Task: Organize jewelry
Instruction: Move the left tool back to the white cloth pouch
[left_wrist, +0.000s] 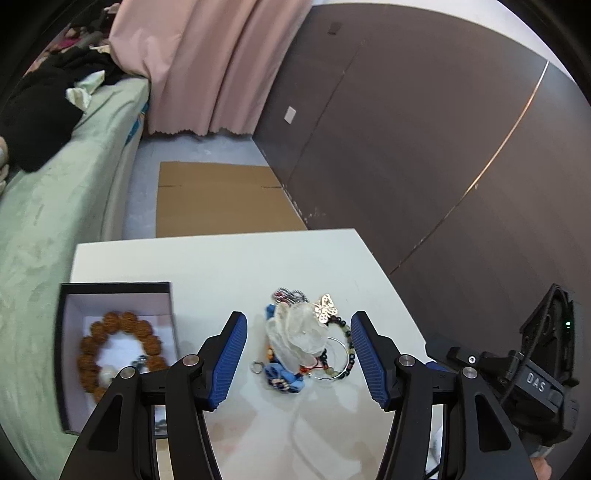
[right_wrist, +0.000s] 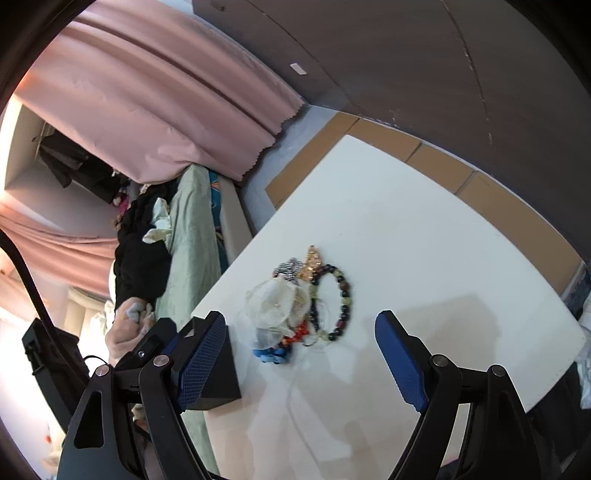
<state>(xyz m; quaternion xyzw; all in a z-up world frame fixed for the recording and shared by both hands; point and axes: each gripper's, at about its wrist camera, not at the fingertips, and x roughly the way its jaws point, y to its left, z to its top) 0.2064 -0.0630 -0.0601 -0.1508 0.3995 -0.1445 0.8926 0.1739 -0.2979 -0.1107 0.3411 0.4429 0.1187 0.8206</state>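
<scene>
A heap of jewelry (left_wrist: 306, 339) lies on the white table (left_wrist: 221, 266): a sheer white fabric flower, a gold butterfly clip (left_wrist: 325, 307), a dark bead bracelet (left_wrist: 347, 354), blue pieces and a small ring (left_wrist: 257, 367). My left gripper (left_wrist: 299, 354) is open, its jaws standing either side of the heap, just above it. A black box (left_wrist: 114, 350) at the left holds a brown bead bracelet (left_wrist: 118, 347). In the right wrist view the heap (right_wrist: 295, 306) lies ahead of my open, empty right gripper (right_wrist: 301, 354); the bead bracelet (right_wrist: 341, 302) lies on its right side.
A green-covered bed (left_wrist: 48, 221) runs along the table's left. Flat cardboard (left_wrist: 218, 199) lies on the floor beyond the table, by a dark wall (left_wrist: 424, 129) and pink curtain (left_wrist: 214, 62). The right gripper's body (left_wrist: 532, 373) shows at the right. The black box corner (right_wrist: 218, 373) sits by my right gripper's left finger.
</scene>
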